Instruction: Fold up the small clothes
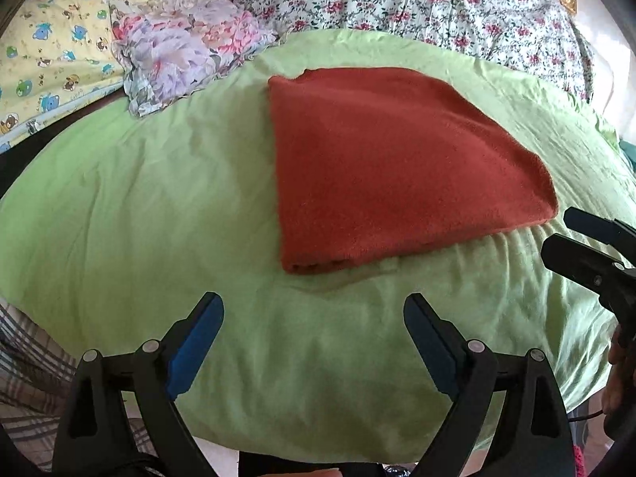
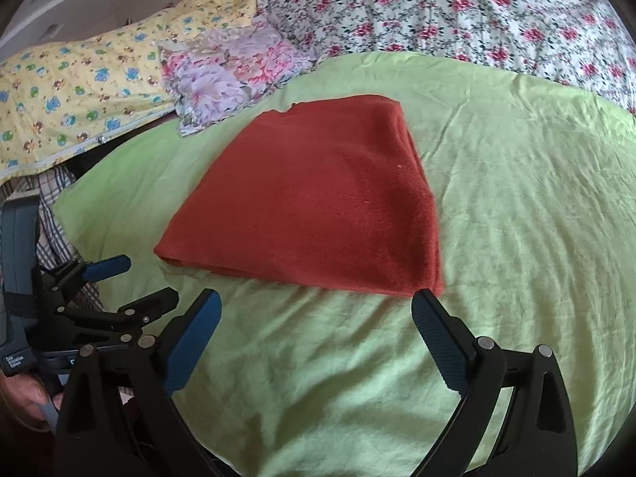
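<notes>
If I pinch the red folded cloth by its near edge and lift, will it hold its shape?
Probably not. The red cloth looks soft and fleecy, so it should droop. Its stacked layers at the near edge may slip apart. It likely drags little on the green sheet.

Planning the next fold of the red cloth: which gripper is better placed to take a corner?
Right. The right gripper is open with the red cloth's near corner just beyond its fingertip; the left gripper sits farther back.

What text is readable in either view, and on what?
White label on the left gripper's grey body, right wrist view: three small lines, too small to read for certain.
Red cloth, green sheet, floral quilt, cartoon-print pillow: patterns only, no words.
Left wrist view: no text.
</notes>
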A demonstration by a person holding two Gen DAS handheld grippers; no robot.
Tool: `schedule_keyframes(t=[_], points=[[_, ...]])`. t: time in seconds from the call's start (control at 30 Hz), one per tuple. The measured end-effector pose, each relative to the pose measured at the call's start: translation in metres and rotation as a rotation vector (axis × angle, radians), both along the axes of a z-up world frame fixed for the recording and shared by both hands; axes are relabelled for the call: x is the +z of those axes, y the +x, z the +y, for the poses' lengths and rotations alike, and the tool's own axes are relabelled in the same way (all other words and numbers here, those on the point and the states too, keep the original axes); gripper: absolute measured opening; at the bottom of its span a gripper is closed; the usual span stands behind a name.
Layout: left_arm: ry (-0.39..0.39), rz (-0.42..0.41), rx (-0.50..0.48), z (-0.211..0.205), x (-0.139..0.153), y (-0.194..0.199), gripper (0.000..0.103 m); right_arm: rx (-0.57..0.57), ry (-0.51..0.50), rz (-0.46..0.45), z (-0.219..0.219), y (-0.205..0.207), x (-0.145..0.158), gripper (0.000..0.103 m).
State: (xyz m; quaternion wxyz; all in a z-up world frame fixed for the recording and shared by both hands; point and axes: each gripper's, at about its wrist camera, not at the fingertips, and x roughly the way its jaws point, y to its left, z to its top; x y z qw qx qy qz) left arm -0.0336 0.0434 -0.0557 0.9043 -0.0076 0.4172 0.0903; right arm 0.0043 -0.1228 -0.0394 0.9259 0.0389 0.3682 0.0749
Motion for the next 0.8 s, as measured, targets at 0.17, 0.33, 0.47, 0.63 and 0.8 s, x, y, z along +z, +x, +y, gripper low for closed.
schedule_keyframes(t=[0.17, 0.33, 0.47, 0.63, 0.8], points=[[-0.015, 0.019, 0.001, -0.001, 0.002, 0.0, 0.093, 0.009, -0.006, 0.009, 0.003, 0.003, 0.003, 0.097], [-0.018, 0.001, 0.006, -0.002, 0.009, -0.001, 0.094, 0.004, -0.006, 0.011, 0.0, 0.006, 0.005, 0.097], [-0.015, -0.002, 0.002, -0.003, 0.012, -0.002, 0.094, 0.001, 0.002, 0.018, -0.003, 0.009, 0.005, 0.097], [-0.017, -0.002, -0.004, -0.005, 0.014, -0.002, 0.095, 0.003, 0.003, 0.023, -0.002, 0.01, 0.005, 0.097], [-0.02, -0.001, -0.01, -0.005, 0.015, -0.001, 0.095, 0.006, 0.005, 0.021, -0.003, 0.011, 0.006, 0.097]])
